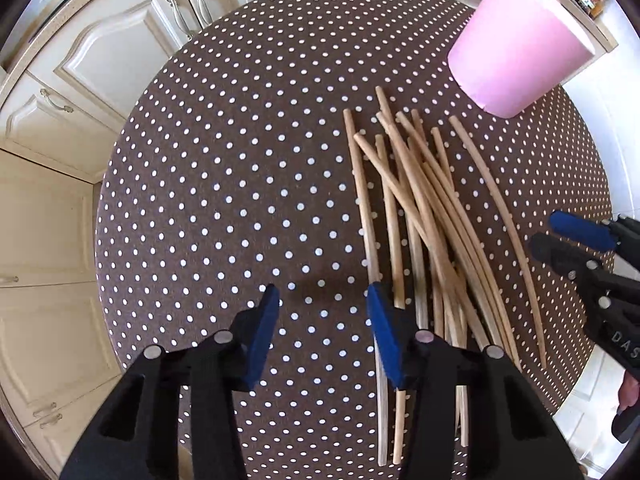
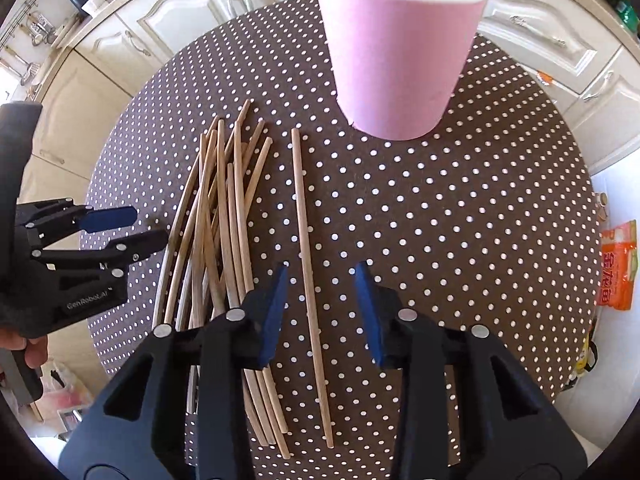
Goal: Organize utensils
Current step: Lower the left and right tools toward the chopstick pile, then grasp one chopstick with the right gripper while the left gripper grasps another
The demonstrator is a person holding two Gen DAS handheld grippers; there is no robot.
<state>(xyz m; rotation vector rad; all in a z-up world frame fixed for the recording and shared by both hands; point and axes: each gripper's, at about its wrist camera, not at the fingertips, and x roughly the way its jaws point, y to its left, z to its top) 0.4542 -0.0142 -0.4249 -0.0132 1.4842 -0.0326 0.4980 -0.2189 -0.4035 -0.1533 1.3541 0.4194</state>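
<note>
The left gripper (image 1: 322,300) is hovering over the polka-dot tablecloth (image 1: 224,184) with its jaws partly apart and nothing between them; its right pad is sitting just over the leftmost stick of the wooden sticks (image 1: 424,216), a loose crossed pile lying at 1 o'clock from it. The right gripper (image 2: 322,284) is pointing down with a narrower gap, straddling a single stick (image 2: 308,264) lying apart from the pile (pads not pressing on it). The pink cup (image 2: 396,52) is standing upright at 12 o'clock from the right gripper, beyond the stick ends.
</note>
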